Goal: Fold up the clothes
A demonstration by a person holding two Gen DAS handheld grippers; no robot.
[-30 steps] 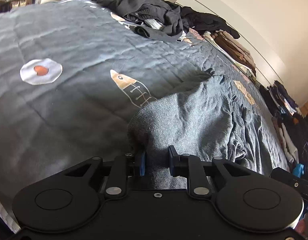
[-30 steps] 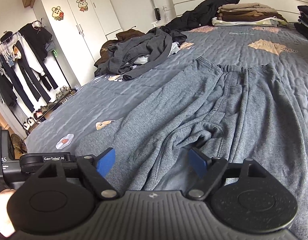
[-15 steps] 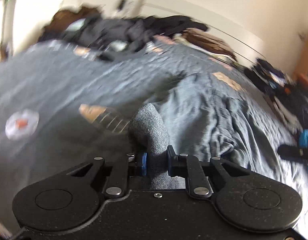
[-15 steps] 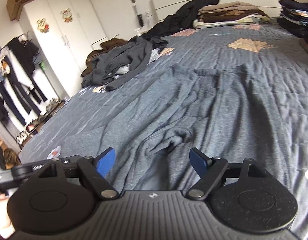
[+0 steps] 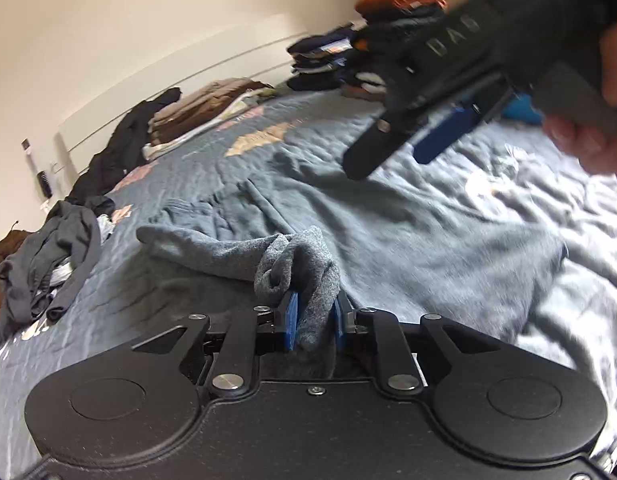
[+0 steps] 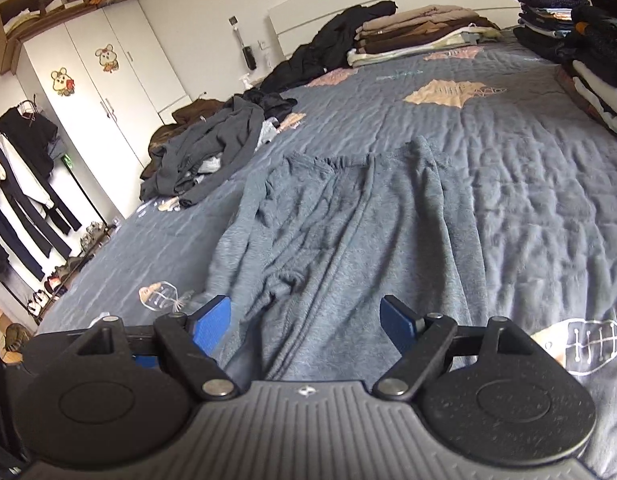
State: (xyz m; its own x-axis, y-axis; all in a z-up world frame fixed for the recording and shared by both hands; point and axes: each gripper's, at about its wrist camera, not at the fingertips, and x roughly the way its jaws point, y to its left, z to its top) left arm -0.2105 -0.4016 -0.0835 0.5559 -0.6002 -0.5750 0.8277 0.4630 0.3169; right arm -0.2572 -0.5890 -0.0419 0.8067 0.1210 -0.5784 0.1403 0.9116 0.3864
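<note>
Grey sweatpants [image 6: 348, 216] lie on the bed, waistband toward the headboard. My left gripper [image 5: 313, 320] is shut on the end of one grey pant leg [image 5: 304, 256] and holds it bunched above the bed, the leg trailing back to the left. My right gripper [image 6: 306, 318] is open and empty, hovering low over the pants' lower part. It also shows in the left wrist view [image 5: 424, 140], raised at the upper right with a hand on its handle.
The bed has a blue-grey quilt [image 6: 528, 168]. A heap of dark unfolded clothes [image 6: 212, 148] lies at its left. Folded stacks sit by the headboard [image 6: 420, 28] and along the right edge [image 6: 588, 40]. A wardrobe [image 6: 108, 92] and hanging clothes [image 6: 24, 184] stand left.
My left gripper has swung to the right with the pant leg, lifting and dragging it over the pants. My right gripper moved right, still open.
</note>
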